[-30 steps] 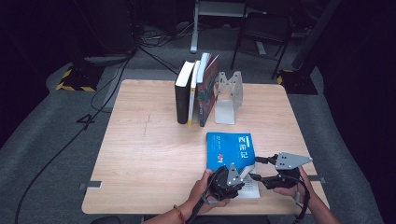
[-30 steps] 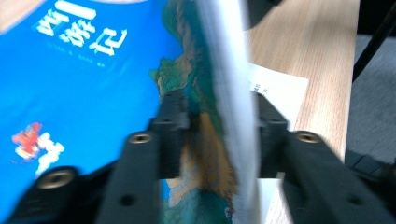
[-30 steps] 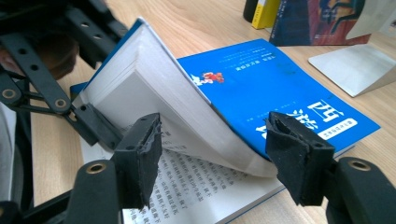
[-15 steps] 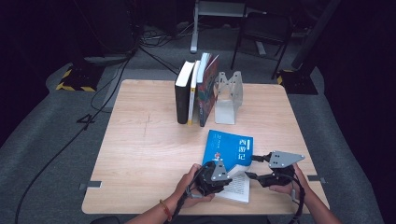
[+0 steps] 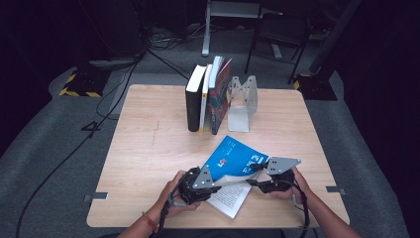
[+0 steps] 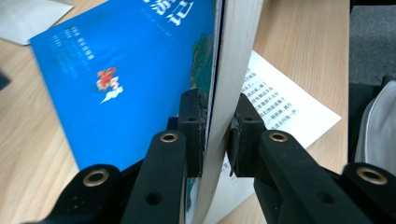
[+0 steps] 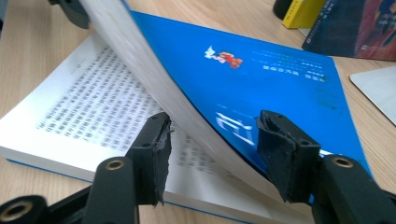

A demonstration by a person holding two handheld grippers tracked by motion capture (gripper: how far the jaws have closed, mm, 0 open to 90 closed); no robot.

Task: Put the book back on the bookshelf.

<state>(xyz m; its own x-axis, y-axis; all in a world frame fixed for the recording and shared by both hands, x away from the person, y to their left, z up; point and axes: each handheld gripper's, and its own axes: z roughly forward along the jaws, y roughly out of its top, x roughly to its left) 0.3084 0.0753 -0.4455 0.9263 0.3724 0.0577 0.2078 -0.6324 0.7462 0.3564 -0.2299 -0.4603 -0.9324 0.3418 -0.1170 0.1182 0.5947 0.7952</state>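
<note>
A blue-covered book (image 5: 236, 157) lies partly open near the table's front edge, its cover and a thick wad of pages raised off a printed page (image 5: 232, 196). My left gripper (image 5: 219, 185) is shut on that raised wad; in the left gripper view the pads (image 6: 194, 126) pinch cover (image 6: 130, 70) and page edges. My right gripper (image 5: 253, 174) comes in from the right. Its jaws have just been closing and straddle the raised wad (image 7: 187, 112), one under the pages, one over the cover (image 7: 271, 79), with a gap at the pads.
Three books (image 5: 208, 96) stand upright at the table's far middle, with a metal bookend (image 5: 242, 101) just to their right. The wooden table (image 5: 148, 148) has bare room to the left. Cables run over the dark floor behind.
The book lay flat and shut; now its cover and many pages are lifted and it has swung round. My left gripper moved left with them. The right gripper closed in on the raised part.
</note>
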